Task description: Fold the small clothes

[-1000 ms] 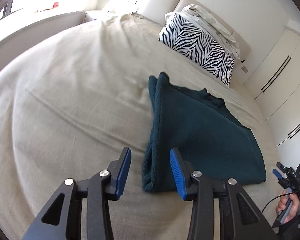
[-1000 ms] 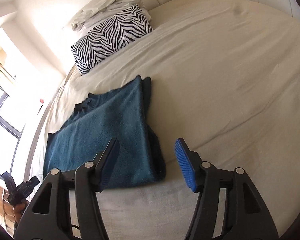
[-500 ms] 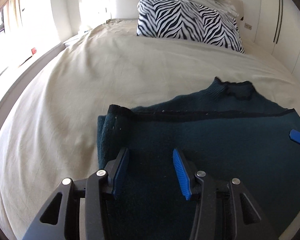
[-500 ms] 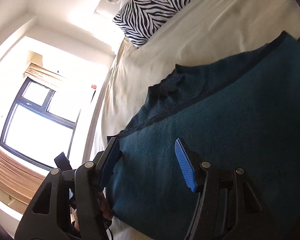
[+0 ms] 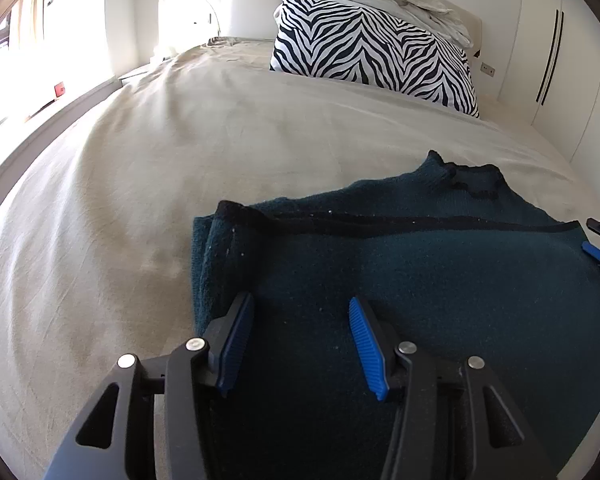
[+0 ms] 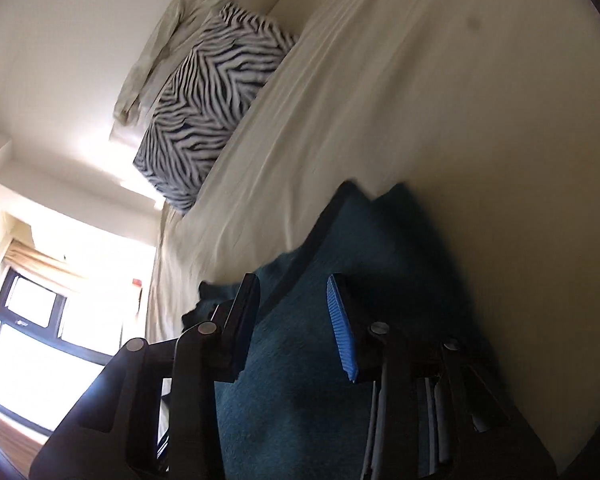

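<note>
Sweater: dark teal knit cloth, matt, fuzzy nap, flecked with pale lint. Bed sheet: beige woven cloth, matt, lightly creased. Far pillow: zebra-print cloth, smooth. Left gripper: matt black plastic body, 2 ribbed blue pads, shiny metal pins. Wardrobe doors: smooth, white, satin.

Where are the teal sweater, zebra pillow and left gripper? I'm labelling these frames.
teal sweater (image 5: 440,280): left wrist view, its top layer.
zebra pillow (image 5: 372,52): left wrist view, its striped front.
left gripper (image 5: 300,344): left wrist view, between its fingertips.
</note>
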A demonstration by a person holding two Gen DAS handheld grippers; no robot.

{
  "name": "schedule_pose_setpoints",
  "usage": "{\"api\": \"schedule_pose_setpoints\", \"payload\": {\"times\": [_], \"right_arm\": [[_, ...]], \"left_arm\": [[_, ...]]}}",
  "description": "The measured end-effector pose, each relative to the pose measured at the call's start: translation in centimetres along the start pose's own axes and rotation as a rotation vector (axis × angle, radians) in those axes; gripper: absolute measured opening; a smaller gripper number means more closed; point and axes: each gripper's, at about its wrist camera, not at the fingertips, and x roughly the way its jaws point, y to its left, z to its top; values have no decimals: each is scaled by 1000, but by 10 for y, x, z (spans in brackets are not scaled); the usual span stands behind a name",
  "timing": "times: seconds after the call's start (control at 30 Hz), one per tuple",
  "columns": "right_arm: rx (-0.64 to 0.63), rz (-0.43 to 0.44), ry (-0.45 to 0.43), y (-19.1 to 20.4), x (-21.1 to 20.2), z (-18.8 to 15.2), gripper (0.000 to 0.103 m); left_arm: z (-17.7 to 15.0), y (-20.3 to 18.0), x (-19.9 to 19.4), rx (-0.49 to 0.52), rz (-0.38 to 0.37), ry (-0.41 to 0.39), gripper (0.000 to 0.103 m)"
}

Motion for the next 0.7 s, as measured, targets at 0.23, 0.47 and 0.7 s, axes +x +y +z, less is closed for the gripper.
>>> {"api": "schedule_pose_setpoints", "payload": {"times": [0.23,0.47,0.7], "right_arm": [[-147,247,241,71,-12,-85,43],[-212,286,542,91,34,-204,43],[-39,301,387,36,2,-148,40]], "left_arm": [[-1,-2,0,7,7,-8,53],[-3,2,0,0,-9,-17,53],[-5,4,-3,-7,-24,-30,53]]}}
